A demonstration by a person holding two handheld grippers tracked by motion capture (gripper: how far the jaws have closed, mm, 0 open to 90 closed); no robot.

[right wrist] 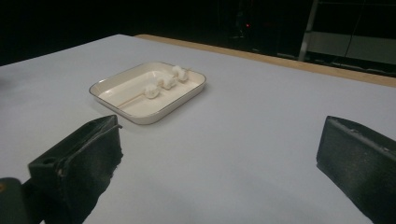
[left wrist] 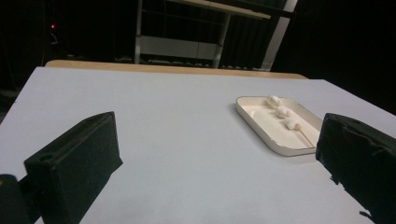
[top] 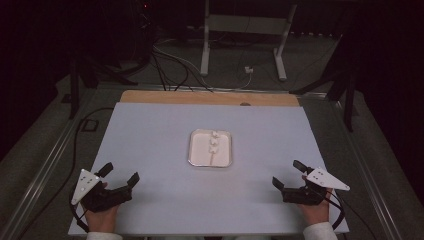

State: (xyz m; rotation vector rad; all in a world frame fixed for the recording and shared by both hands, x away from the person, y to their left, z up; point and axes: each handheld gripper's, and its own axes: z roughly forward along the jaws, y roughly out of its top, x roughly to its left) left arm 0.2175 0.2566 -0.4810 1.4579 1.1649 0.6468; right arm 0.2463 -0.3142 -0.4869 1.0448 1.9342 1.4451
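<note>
A shallow white tray (top: 200, 150) lies at the middle of the white tabletop. In it is a thin wooden skewer (top: 213, 157) with three white marshmallows (top: 214, 141) threaded on it, and the bare stick end points toward the near edge. My left gripper (top: 121, 173) rests at the near left of the table, open, nothing between its jaws. My right gripper (top: 287, 173) rests at the near right, also open and empty. Both point toward the tray and are well short of it. The left gripper (left wrist: 217, 140) view has the tray (left wrist: 261, 116) and marshmallows (left wrist: 282, 112) ahead right. From the right gripper (right wrist: 219, 140), the tray (right wrist: 154, 119) and marshmallows (right wrist: 166, 83) lie ahead left.
The white sheet covers a wooden board whose far edge (top: 210, 97) shows as a tan strip. Beyond it, cables (top: 175, 65) and a white stand's legs (top: 280, 55) sit on the dark floor. A person's hands (top: 102, 217) hold the grippers at the near edge.
</note>
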